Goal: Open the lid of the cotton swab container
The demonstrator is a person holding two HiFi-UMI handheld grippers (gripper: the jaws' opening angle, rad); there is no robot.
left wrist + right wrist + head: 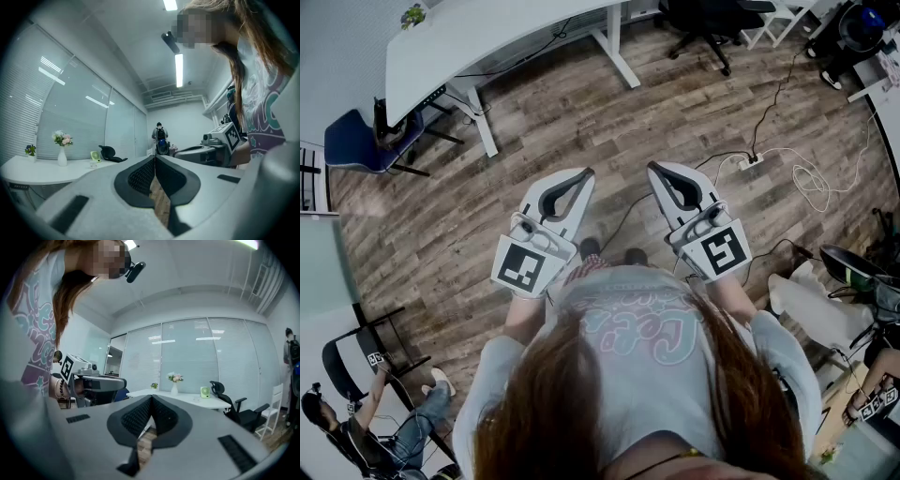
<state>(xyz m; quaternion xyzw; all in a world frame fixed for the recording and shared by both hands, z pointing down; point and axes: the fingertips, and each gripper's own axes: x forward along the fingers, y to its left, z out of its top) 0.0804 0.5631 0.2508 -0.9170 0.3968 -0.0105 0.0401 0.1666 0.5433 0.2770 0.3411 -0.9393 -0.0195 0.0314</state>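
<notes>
1. Left gripper (pixel 585 174) was held level in front of the person's chest, over the wood floor (pixel 581 103). Its fingers (pixel 140 176) were clenched pad to pad, with nothing between them.
2. Right gripper (pixel 654 169) was alongside, near the left one but apart from it. Its fingers (pixel 133 417) were likewise clenched on nothing.
3. Cotton swab container: seen in none of the three views, so its place could not be told.
4. White surface (pixel 478 37) stood well ahead, to the left. It carried a vase of flowers (pixel 175 386) and a small green fan (pixel 205 392).
5. Black office chair (pixel 236 409) stood near one end of that surface, and a blue chair (pixel 352 141) at the other.
6. Power strip (pixel 751 161) lay on the floor ahead to the right, with cables trailing from it.
7. A person with a backpack (pixel 160 139) stood by the far wall.
</notes>
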